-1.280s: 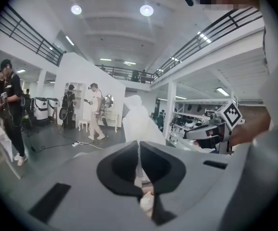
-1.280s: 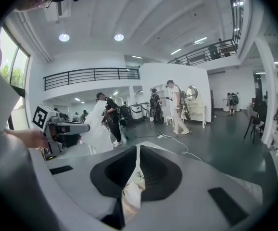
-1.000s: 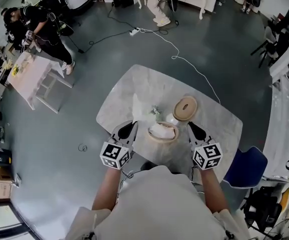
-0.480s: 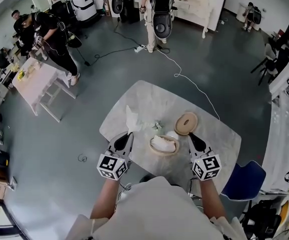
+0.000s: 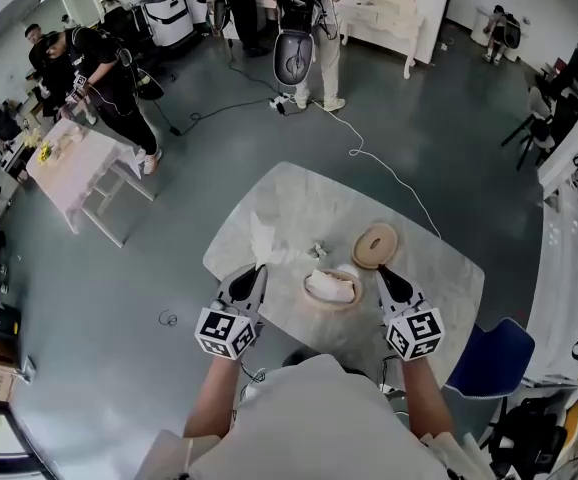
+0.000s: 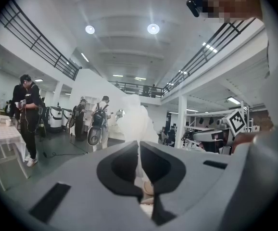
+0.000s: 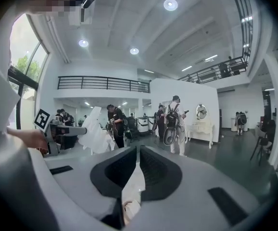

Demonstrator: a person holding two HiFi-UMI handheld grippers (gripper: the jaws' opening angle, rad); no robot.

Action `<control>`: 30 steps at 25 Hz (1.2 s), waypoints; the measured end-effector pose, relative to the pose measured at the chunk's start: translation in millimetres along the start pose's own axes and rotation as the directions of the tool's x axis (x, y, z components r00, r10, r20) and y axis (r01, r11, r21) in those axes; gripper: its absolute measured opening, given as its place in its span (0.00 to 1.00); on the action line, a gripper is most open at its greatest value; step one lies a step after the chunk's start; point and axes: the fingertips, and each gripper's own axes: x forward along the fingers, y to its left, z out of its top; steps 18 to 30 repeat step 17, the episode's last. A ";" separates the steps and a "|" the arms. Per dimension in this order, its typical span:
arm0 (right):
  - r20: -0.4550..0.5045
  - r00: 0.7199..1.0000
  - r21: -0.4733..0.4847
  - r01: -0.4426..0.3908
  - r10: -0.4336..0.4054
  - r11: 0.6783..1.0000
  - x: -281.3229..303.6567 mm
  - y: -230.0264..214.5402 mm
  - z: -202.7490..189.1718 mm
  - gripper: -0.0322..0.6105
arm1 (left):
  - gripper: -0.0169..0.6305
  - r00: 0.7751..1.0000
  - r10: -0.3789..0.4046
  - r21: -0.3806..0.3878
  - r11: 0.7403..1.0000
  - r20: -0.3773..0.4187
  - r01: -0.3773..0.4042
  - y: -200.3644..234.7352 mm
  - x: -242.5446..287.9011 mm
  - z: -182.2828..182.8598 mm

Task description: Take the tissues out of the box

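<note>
Grey floor (image 5: 449, 118), marble table (image 5: 299, 193), blue chair (image 5: 494, 358), railed balcony (image 7: 103, 83) overhead

the tissue (image 5: 261, 238) looked like thin, crumpled white paper; the table (image 5: 299, 193) was smooth, marble-patterned; the box lid (image 5: 374, 245) matt wood.

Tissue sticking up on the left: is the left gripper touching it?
Touching. The left gripper view shows the left gripper shut on the tissue, which sticks up from its closed jaws.

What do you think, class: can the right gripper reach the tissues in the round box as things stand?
Probably yes. The right gripper is beside the box; the lid lies apart, tissues exposed. Its shut jaws must open first.
</note>
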 end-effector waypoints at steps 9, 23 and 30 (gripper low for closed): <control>0.000 1.000 -0.010 0.001 -0.001 1.000 -9.0 7.3 0.0 0.12 | 0.04 1.000 -0.019 0.004 1.000 0.004 0.019 -4.7 -6.1 -1.4; 0.005 1.000 -0.005 0.009 -0.009 1.000 -16.3 2.3 0.3 0.12 | 0.04 0.999 -0.040 0.002 0.999 0.012 0.040 -13.2 -2.5 2.0; 0.005 1.000 -0.005 0.009 -0.009 1.000 -16.3 2.3 0.3 0.12 | 0.04 0.999 -0.040 0.002 0.999 0.012 0.040 -13.2 -2.5 2.0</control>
